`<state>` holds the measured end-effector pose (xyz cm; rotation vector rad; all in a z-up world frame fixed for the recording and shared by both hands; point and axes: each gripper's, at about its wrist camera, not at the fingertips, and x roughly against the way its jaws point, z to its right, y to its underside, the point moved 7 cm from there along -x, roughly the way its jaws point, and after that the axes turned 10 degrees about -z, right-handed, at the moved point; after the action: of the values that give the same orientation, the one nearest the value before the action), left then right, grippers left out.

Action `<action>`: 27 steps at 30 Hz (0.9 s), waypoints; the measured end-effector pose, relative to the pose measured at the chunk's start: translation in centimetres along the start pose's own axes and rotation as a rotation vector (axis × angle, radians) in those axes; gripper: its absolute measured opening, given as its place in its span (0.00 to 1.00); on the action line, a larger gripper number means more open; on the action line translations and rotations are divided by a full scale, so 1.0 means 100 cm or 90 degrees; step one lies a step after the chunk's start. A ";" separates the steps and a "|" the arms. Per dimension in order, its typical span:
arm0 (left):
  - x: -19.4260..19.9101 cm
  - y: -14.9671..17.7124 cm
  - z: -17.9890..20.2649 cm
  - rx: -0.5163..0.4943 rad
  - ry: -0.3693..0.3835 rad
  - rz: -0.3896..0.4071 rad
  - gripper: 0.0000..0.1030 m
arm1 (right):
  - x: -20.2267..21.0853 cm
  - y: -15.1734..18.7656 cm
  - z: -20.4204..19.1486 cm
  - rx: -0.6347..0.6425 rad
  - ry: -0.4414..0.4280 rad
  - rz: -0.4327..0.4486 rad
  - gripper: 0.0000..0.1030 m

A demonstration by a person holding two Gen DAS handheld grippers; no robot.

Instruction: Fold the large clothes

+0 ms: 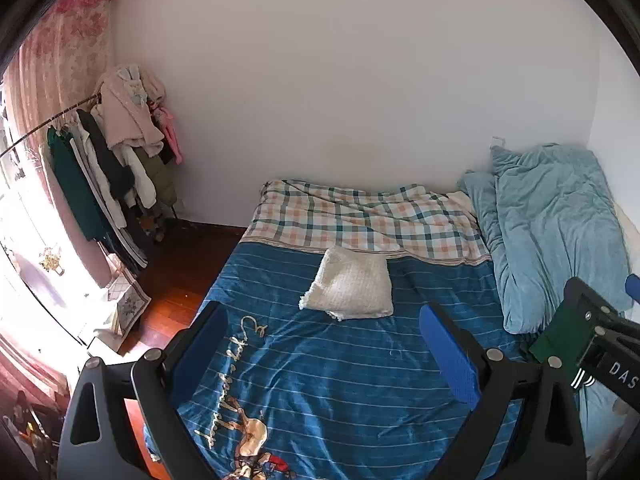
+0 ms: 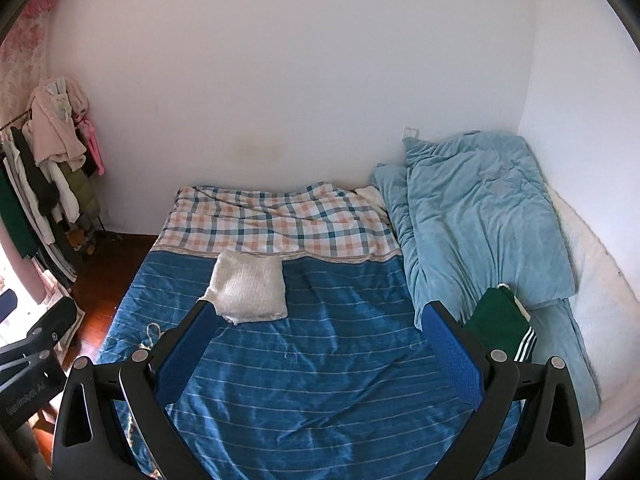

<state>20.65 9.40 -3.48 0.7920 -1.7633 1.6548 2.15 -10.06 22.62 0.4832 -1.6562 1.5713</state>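
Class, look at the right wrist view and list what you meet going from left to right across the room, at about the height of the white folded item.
Clothes rack → white folded cloth → light blue quilt → green garment with white stripes.

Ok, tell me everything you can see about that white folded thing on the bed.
The white folded garment looks like a chunky knit, cream-white and textured, folded into a rough square. It lies flat on the blue striped bedspread, its far edge at the plaid sheet. A frayed corner sticks out at its lower left. Neither gripper touches it.
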 end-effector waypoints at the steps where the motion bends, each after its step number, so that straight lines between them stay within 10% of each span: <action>1: 0.001 0.001 0.000 0.001 0.003 0.001 0.95 | 0.002 0.000 0.001 0.001 0.002 0.002 1.00; 27: 0.011 -0.002 0.000 0.003 -0.004 0.011 0.95 | 0.002 -0.004 -0.006 0.022 -0.027 -0.008 1.00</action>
<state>20.09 9.40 -2.48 0.7876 -1.7757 1.6707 2.52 -9.49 23.03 0.5477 -1.6564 1.5926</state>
